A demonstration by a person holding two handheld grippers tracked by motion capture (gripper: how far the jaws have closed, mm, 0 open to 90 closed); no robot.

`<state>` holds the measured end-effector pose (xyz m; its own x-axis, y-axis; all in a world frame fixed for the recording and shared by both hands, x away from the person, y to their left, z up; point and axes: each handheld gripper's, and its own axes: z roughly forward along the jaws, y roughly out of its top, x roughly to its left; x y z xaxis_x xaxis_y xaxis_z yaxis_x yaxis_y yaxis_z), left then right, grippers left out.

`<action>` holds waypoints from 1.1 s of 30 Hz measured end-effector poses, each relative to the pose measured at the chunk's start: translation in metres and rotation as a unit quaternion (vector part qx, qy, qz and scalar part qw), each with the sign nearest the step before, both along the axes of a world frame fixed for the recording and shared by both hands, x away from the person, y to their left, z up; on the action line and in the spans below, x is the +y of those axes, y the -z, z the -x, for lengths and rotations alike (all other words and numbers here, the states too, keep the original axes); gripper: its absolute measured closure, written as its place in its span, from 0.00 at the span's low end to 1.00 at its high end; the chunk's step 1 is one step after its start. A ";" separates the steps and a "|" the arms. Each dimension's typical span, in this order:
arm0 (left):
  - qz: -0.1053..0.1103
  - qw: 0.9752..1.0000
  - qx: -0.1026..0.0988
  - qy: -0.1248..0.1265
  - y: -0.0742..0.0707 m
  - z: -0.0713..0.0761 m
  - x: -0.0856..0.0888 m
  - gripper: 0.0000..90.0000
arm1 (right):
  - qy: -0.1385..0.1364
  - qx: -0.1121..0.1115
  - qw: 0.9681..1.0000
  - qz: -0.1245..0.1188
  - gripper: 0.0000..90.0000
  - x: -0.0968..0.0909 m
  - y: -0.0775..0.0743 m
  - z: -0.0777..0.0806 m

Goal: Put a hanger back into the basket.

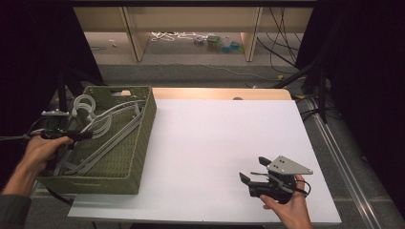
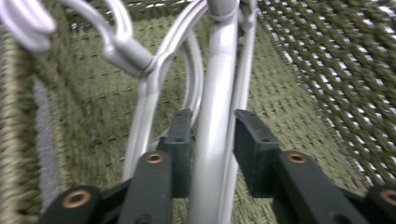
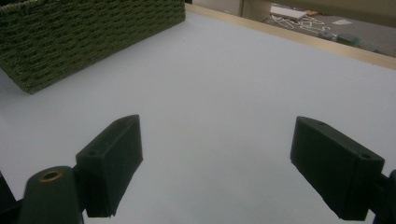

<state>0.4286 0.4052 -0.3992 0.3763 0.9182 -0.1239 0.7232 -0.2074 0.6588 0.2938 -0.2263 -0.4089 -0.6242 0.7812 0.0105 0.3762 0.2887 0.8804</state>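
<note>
Several grey plastic clothes hangers [image 1: 102,133] lie piled in a green woven basket [image 1: 138,148] at the table's left edge. My left gripper [image 1: 79,136] reaches into the basket from the left. In the left gripper view its jaws [image 2: 212,116] straddle one hanger's grey bar [image 2: 215,84], standing slightly apart from it, with no clear squeeze on it. My right gripper [image 1: 253,168] rests at the table's front right, wide open [image 3: 215,140] and with nothing between its fingers, pointing towards the basket [image 3: 93,37].
The white table top [image 1: 215,129] stretches bare between basket and right gripper. A wooden strip [image 1: 219,93] borders its far edge. Beyond it are shelf legs, cables and small items on the floor. Dark stands flank both sides.
</note>
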 end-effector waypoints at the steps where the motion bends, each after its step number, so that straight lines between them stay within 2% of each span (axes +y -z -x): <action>1: -0.004 1.000 0.002 -0.006 0.000 0.000 0.001 0.71 | 0.000 0.006 1.000 -0.002 0.20 0.000 0.000 0.001; 4: -0.005 1.000 -0.001 -0.028 0.001 0.001 0.002 0.68 | 0.000 0.006 1.000 -0.003 0.20 0.000 0.000 0.001; 7: -0.002 0.999 -0.017 -0.049 0.000 0.001 0.002 0.67 | 0.000 0.006 1.000 -0.003 0.20 0.000 0.000 0.001; 9: -0.002 0.998 -0.017 -0.067 -0.004 0.002 0.002 0.64 | 0.001 0.007 1.000 -0.003 0.20 0.000 0.000 0.001; 10: 0.002 0.997 -0.024 -0.079 -0.006 0.003 0.003 0.61 | 0.001 0.007 1.000 -0.003 0.20 0.000 0.000 0.001; 11: -0.005 0.997 -0.024 -0.077 -0.009 0.004 0.005 0.59 | 0.001 0.007 1.000 -0.003 0.20 0.000 0.000 0.001; 12: 0.002 0.996 -0.032 -0.082 -0.011 0.004 0.004 0.59 | 0.001 0.007 1.000 -0.003 0.20 0.000 0.000 0.001; 13: -0.001 0.996 -0.039 -0.081 -0.015 0.006 0.005 0.59 | 0.001 0.007 1.000 -0.003 0.20 0.000 0.000 0.001; 14: 0.015 0.994 -0.056 -0.098 -0.016 0.007 0.001 0.60 | 0.001 0.007 1.000 -0.003 0.20 0.000 0.000 0.001; 15: 0.012 0.994 -0.058 -0.092 -0.019 0.008 0.002 0.59 | 0.001 0.007 1.000 -0.003 0.20 0.000 0.000 0.001; 18: 0.024 0.992 -0.073 -0.097 -0.028 0.015 -0.004 0.55 | 0.003 0.005 1.000 -0.003 0.20 0.000 0.000 0.000; 19: 0.026 0.992 -0.080 -0.089 -0.031 0.018 -0.006 0.53 | 0.003 0.011 1.000 0.000 0.20 -0.001 -0.001 0.001; 21: 0.027 0.992 -0.091 -0.081 -0.038 0.025 -0.011 0.50 | 0.006 0.003 1.000 0.002 0.20 -0.001 -0.001 0.000; 23: 0.037 0.991 -0.101 -0.080 -0.043 0.032 -0.015 0.41 | 0.005 0.004 1.000 0.001 0.20 -0.001 -0.001 0.000; 25: 0.047 0.989 -0.115 -0.084 -0.048 0.039 -0.019 0.36 | 0.004 0.011 1.000 -0.002 0.20 0.000 -0.001 0.001; 28: 0.058 0.985 -0.136 -0.084 -0.058 0.050 -0.028 0.28 | 0.004 0.008 1.000 -0.005 0.19 0.000 0.000 0.001; 29: 0.061 0.984 -0.148 -0.082 -0.063 0.056 -0.034 0.26 | 0.004 0.008 1.000 -0.006 0.19 0.000 0.000 0.001; 30: 0.065 0.983 -0.153 -0.082 -0.066 0.059 -0.037 0.24 | 0.005 0.000 1.000 -0.004 0.19 0.000 0.000 0.000; 33: 0.076 0.979 -0.173 -0.072 -0.074 0.070 -0.050 0.23 | 0.007 -0.003 1.000 -0.006 0.19 0.000 -0.001 0.001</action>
<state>0.3590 0.3552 -0.3251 0.2884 0.9455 -0.1514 0.4657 -0.0003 0.8849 0.2932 -0.2263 -0.4084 -0.6140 0.7892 0.0160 0.3747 0.2736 0.8859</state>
